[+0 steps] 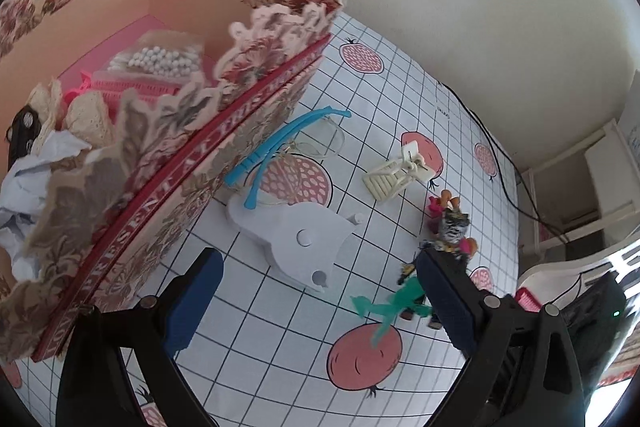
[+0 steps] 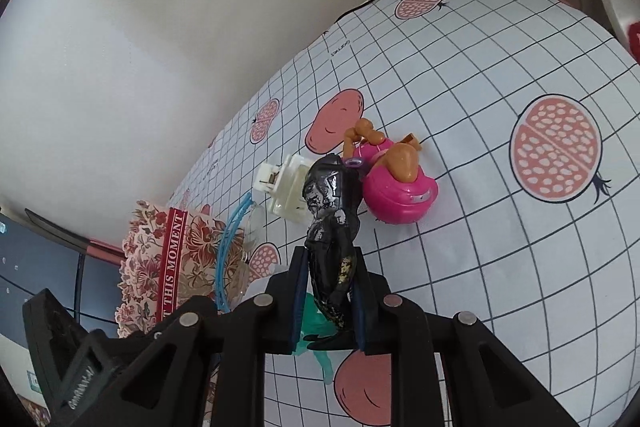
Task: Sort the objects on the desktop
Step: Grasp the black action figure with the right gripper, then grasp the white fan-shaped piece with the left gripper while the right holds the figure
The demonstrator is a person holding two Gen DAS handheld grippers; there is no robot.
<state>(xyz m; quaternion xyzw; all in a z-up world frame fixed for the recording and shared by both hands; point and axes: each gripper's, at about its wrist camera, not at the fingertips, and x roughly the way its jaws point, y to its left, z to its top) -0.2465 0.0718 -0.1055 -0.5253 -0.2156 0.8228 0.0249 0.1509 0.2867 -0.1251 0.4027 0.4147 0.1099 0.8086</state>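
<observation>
My right gripper (image 2: pixel 330 301) is clenched on the black figure (image 2: pixel 331 223), its fingers (image 2: pixel 299 297) pinching the lower body so the head and torso stick out ahead of the pads; I'd judge that grip chosen because the legs are the narrowest, flattest part. The figure reads as raised off the bench (image 2: pixel 500 247), with the green toy (image 2: pixel 320 323) lying under it and the pink toy (image 2: pixel 400 187) and cream hair clip (image 2: pixel 286 193) just beyond, untouched. My left gripper (image 1: pixel 316 303) hangs with its fingers (image 1: pixel 196 303) spread and nothing between them, pointing down over the white flat piece (image 1: pixel 304 243) beside the floral box (image 1: pixel 224 131). That box already holds cotton swabs (image 1: pixel 160 61), a pink comb (image 1: pixel 132 87) and crumpled paper (image 1: pixel 36 179), so I take it as the sorting destination. The blue-armed glasses (image 1: pixel 280 147) lean close against its wall, waiting their turn, I reckon.
</observation>
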